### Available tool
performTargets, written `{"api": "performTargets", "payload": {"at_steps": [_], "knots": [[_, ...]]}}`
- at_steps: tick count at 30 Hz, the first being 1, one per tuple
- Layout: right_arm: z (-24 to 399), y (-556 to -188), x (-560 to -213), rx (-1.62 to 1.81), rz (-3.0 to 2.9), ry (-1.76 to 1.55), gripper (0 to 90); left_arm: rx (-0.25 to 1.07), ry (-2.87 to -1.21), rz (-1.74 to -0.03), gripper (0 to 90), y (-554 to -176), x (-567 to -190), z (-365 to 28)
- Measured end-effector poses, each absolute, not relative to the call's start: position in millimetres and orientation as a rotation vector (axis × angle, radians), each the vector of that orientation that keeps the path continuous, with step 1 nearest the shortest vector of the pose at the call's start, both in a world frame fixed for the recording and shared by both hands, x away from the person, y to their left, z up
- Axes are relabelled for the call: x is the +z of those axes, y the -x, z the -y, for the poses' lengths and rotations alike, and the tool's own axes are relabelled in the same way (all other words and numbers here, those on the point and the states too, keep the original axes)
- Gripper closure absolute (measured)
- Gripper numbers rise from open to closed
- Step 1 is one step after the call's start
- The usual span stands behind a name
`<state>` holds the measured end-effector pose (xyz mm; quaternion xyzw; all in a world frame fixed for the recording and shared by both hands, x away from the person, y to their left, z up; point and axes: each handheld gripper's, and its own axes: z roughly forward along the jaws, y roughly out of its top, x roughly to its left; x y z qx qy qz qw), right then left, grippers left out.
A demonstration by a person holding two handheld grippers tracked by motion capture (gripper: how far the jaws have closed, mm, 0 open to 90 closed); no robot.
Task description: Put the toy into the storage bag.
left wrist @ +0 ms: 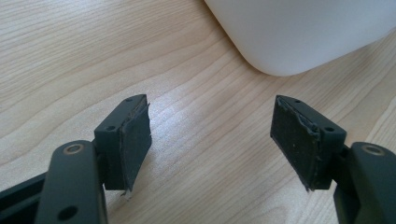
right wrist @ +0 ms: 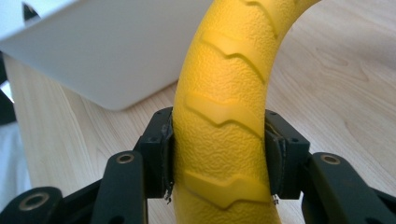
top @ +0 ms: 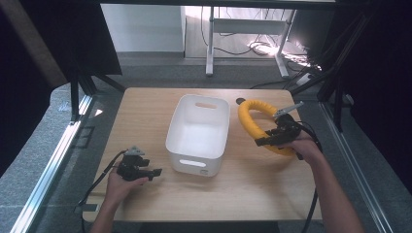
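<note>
A yellow ring-shaped grip (top: 252, 124) with a raised tread pattern rests on the table to the right of a white plastic bin (top: 199, 133). My right gripper (top: 268, 140) is shut on the ring's near arc; in the right gripper view both pads press the yellow ring (right wrist: 224, 116) from either side. My left gripper (top: 154, 173) sits low at the table's front left, open, with nothing between its fingers (left wrist: 135, 140). The bin's rounded corner (left wrist: 299, 32) lies just beyond it.
The wooden table (top: 145, 107) has bare surface left of the bin and along the front edge. Black stand legs flank the table's far corners. Cables trail from both grippers off the near edge.
</note>
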<state>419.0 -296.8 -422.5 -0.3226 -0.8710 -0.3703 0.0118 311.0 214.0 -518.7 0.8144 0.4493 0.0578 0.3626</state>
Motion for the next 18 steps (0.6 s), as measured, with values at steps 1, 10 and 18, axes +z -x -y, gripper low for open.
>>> {"api": "performTargets", "payload": {"at_steps": [1,10,18], "knots": [[296.8,-419.0,-422.5,-1.155,2.716,1.006,50.9,0.149,-2.097,-1.157,29.1,-311.0,-518.7,-214.0],[312.5,-420.6,-411.6,-1.335,2.607,1.067,51.0,0.147,-2.095,-1.157,29.2,-311.4,-519.0,-213.8],[325.3,-412.9,-398.3,-1.526,2.526,1.086,51.1,0.142,-2.088,-1.158,29.2,-311.3,-518.5,-213.9]]}}
